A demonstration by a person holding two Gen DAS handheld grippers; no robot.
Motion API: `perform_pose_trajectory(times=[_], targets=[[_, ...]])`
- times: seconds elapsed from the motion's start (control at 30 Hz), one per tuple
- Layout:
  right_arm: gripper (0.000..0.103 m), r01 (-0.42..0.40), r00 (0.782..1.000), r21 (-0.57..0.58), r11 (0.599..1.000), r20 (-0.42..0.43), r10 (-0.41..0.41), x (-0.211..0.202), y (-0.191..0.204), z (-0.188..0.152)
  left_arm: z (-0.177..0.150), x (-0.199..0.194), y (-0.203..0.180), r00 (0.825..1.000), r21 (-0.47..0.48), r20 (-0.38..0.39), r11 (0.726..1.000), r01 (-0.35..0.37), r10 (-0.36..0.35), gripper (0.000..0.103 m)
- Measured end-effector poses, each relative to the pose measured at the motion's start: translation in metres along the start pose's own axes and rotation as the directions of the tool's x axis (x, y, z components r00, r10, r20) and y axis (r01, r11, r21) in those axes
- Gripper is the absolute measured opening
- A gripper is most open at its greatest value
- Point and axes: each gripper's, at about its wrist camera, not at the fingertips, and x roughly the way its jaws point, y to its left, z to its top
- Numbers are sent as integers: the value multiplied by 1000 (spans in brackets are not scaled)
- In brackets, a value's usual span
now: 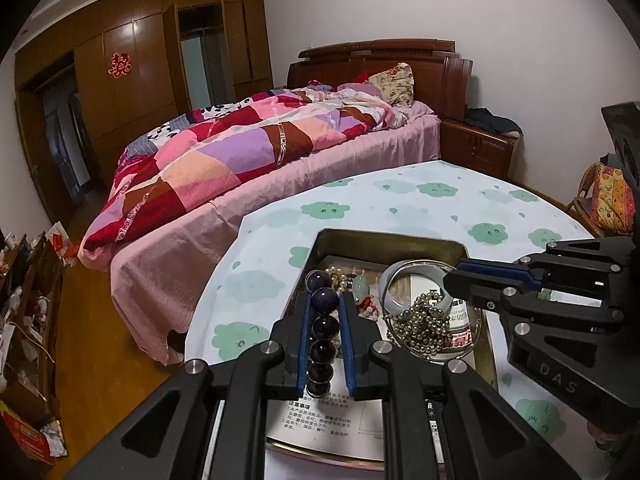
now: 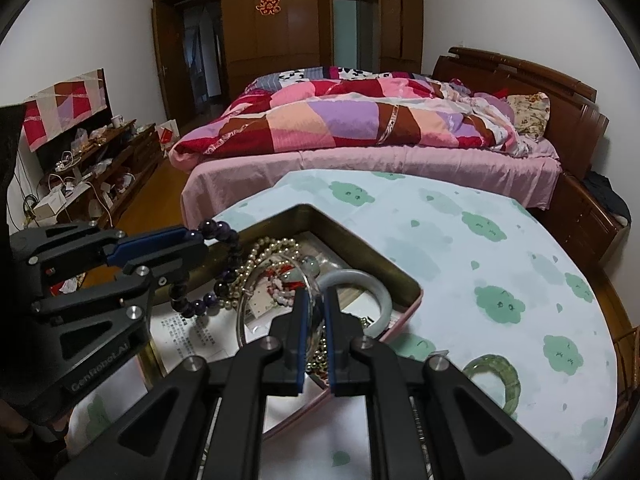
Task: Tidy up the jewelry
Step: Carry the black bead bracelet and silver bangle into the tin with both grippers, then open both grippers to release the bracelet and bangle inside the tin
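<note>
A metal tin (image 1: pixel 384 236) (image 2: pixel 360 242) sits on the table and holds jewelry. My left gripper (image 1: pixel 325 300) (image 2: pixel 196 242) is shut on a dark purple bead bracelet (image 1: pixel 323 324) (image 2: pixel 218 280) held over the tin. My right gripper (image 2: pixel 315 300) (image 1: pixel 450 280) is shut on the rim of a clear glass dish (image 2: pixel 276 276) (image 1: pixel 472 320) in the tin. The dish holds a metal bead chain (image 1: pixel 424 320). A pale grey bangle (image 1: pixel 390 278) (image 2: pixel 376 284), a pearl strand (image 2: pixel 272 246) and pink charms (image 2: pixel 282 284) lie in the tin.
A green jade bangle (image 2: pixel 494 380) lies on the cloud-print tablecloth (image 2: pixel 460 248) to the right of the tin. A printed paper (image 2: pixel 192 328) lines the tin. A bed (image 1: pixel 248 148) stands behind the table, a cluttered shelf (image 2: pixel 100 160) to the left.
</note>
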Motion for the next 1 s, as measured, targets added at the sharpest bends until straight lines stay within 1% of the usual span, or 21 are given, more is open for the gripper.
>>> perform_pose_trajectory(times=[0.47, 0.7, 1.0], targets=[[10, 11, 999, 4, 1000, -36, -11, 12, 0, -8, -8, 11, -7, 999, 8, -27, 1000, 24, -24, 13], [10, 12, 999, 1, 1000, -53, -12, 16, 2, -11, -14, 23, -12, 997, 27, -64, 999, 34, -32, 13], [10, 21, 997, -4, 1000, -77, -21, 22, 4, -17, -21, 31, -10, 995, 14, -92, 999, 40, -38, 13]])
